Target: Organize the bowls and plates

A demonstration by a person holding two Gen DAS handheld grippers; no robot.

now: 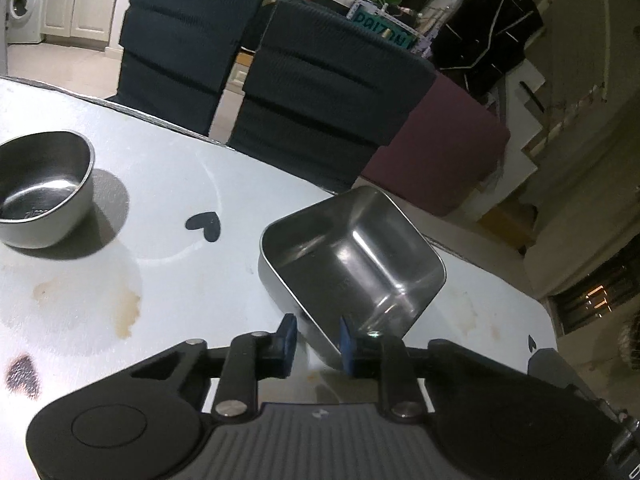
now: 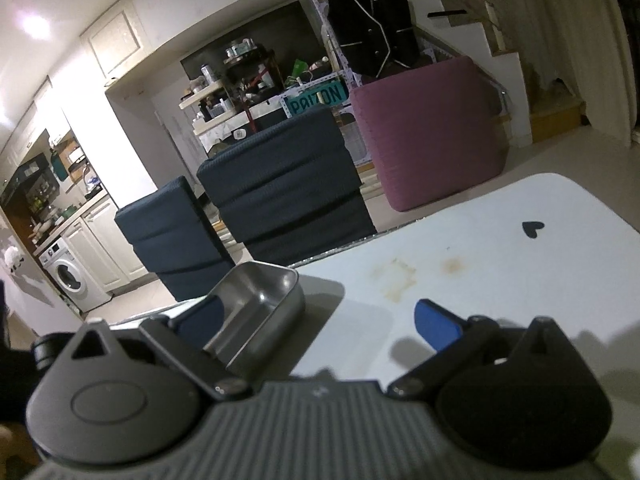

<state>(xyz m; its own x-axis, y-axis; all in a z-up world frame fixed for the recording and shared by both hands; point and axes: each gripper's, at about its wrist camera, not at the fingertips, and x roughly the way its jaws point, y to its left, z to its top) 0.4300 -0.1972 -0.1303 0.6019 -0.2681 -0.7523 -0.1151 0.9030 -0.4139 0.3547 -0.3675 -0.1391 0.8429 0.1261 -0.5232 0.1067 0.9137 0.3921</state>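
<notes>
Left gripper (image 1: 318, 338) narrowed astride near wall of square steel tray (image 1: 352, 256); right gripper (image 2: 320, 322) wide

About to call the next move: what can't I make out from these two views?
- Left wrist view: the left hand-held gripper straddles the near wall of the square stainless-steel bowl; pad contact unclear.
- Left wrist view: the round stainless-steel bowl is cut off by the left edge.
- Right wrist view: the gripper body hides the square bowl's near end.
</notes>
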